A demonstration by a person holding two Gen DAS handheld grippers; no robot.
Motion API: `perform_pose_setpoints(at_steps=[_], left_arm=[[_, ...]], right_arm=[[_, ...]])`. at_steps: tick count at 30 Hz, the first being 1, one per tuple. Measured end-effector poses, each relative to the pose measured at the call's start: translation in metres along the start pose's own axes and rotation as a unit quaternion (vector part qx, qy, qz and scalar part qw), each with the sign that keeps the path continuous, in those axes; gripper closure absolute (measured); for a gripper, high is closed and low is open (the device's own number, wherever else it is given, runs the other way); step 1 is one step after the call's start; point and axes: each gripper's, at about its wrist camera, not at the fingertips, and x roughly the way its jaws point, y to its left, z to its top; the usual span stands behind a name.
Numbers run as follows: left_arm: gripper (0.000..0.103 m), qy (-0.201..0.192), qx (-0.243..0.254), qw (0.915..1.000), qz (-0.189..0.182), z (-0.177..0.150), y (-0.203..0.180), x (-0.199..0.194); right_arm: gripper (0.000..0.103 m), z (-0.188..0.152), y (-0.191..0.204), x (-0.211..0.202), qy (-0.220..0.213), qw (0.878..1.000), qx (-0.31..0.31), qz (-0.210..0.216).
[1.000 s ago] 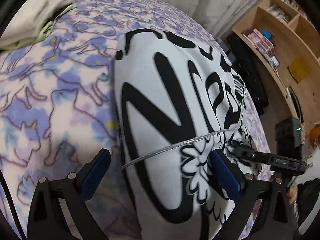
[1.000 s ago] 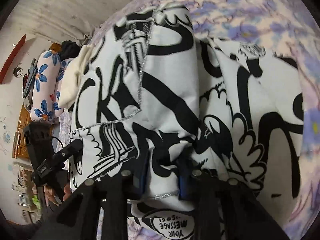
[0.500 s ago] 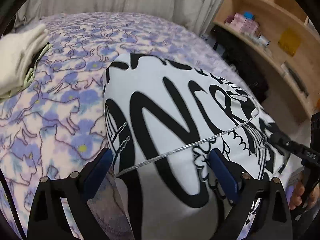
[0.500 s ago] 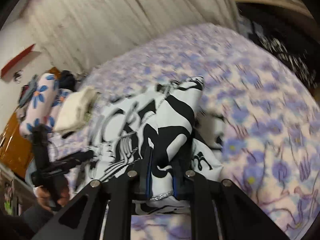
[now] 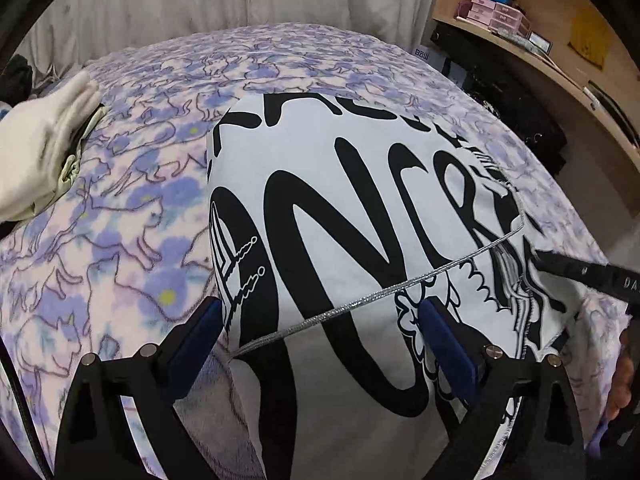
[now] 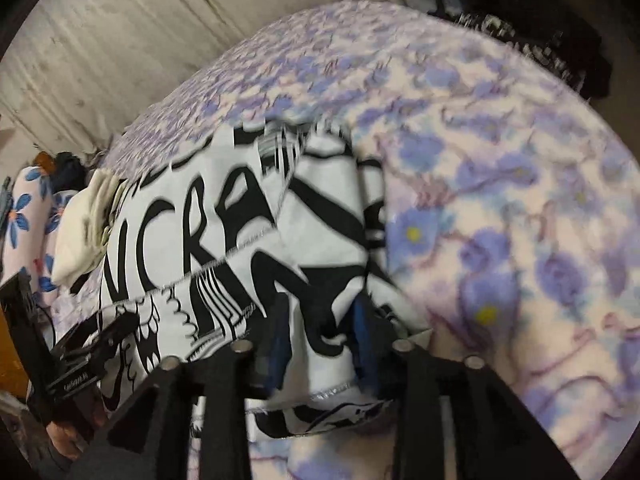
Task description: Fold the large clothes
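Black-and-white printed garment (image 5: 360, 208) spread on the bed (image 5: 120, 216), over a purple cat-print blanket. Left claw (image 5: 320, 332) spread wide, holding nothing, hovering just above the silver-stitched hem. Right claw (image 6: 324, 344) clamped on a bunched fold of the same garment (image 6: 240, 232), near its right edge.

Compared with a second ago: right claw now pulled back and lower, the pinched cloth drawn across, the side panel laid over the body (motion blur says not yet settled). Left view wider than before, more bed showing, hem line flatter. Probably one side fold nearly down; release and smoothing likely next. Cream clothing pile (image 5: 44, 144) sitting apart at the bed's left side.
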Motion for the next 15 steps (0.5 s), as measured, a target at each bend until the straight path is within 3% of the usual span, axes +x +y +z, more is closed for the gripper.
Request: perform_pose_setpoints(at_steps=[3, 9, 11, 12, 14, 15], left_arm=[[0.006, -0.014, -0.007, 0.9998, -0.012, 0.007, 0.003, -0.016], [0.01, -0.081, -0.027, 0.9961, 0.02, 0.031, 0.015, -0.052], [0.032, -0.085, -0.046, 0.9949, 0.029, 0.042, 0.023, -0.051], [0.038, -0.079, -0.053, 0.995, 0.031, 0.046, 0.025, -0.047], [0.06, -0.049, -0.08, 0.9953, 0.024, 0.057, 0.031, -0.029], [0.063, -0.041, -0.09, 0.9949, 0.018, 0.058, 0.033, -0.022]], right_arm=[[0.059, 0.01, 0.014, -0.019, -0.047, 0.998, -0.025, -0.027], [0.057, 0.034, 0.061, -0.004, -0.061, 0.995, -0.081, 0.021], [0.057, 0.041, 0.081, 0.01, -0.058, 0.993, -0.097, 0.039], [0.057, 0.044, 0.089, 0.015, -0.057, 0.992, -0.102, 0.041], [0.057, 0.051, 0.108, 0.031, -0.052, 0.99, -0.115, 0.059], [0.057, 0.054, 0.115, 0.039, -0.05, 0.99, -0.119, 0.062]])
